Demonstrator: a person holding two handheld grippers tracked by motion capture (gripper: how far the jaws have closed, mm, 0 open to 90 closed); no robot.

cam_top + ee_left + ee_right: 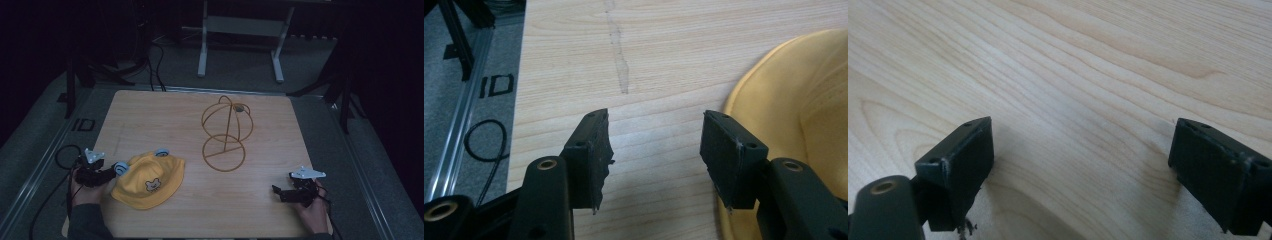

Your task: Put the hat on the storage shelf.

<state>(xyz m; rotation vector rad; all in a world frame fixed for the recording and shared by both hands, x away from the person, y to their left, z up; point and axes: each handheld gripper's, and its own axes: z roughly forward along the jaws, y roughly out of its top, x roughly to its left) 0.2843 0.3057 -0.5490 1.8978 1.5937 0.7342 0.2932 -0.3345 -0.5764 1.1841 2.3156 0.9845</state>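
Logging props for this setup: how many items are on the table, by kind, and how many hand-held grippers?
Hats: 1, yellow hat
Wire stands: 1, stand
Hand-held grippers: 2, left and right, both open
Total: 4

- Table (150, 115): pale wood, matt, visible grain.
- Yellow hat (149, 180): soft matt cloth.
- Hat stand (226, 133): thin wire, bronze-coloured.
- Left gripper (655, 150) and right gripper (1083, 170): matt black pads with rough, frayed edges.

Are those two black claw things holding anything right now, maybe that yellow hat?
Nothing is held. The left gripper is open beside the yellow hat; the right gripper is open over bare table.
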